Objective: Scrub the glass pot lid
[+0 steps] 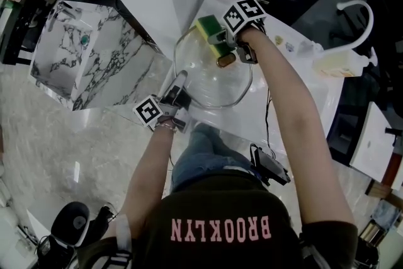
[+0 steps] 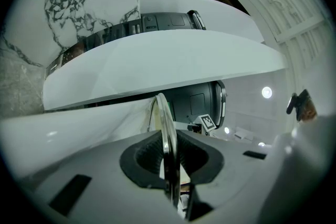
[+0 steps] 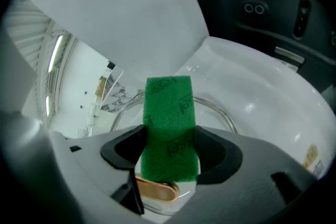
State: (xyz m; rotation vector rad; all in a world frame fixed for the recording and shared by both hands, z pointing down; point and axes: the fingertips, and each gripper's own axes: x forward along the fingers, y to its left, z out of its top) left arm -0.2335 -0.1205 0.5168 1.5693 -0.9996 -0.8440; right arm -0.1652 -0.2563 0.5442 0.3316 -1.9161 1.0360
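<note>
one lid (image 1: 213, 82) edge in left claw (image 2: 171, 165)

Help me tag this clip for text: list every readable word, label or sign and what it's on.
"BROOKLYN": pink letters on the person's dark shirt, upside down in the head view.
Green sponge: stamped print, too blurred to read.
Square markers: patterns only, no words.

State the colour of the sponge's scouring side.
Green; the sponge shows best in the right gripper view.

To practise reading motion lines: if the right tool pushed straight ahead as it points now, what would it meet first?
Probably the glass lid, with the sponge leading; depth is unclear.
</note>
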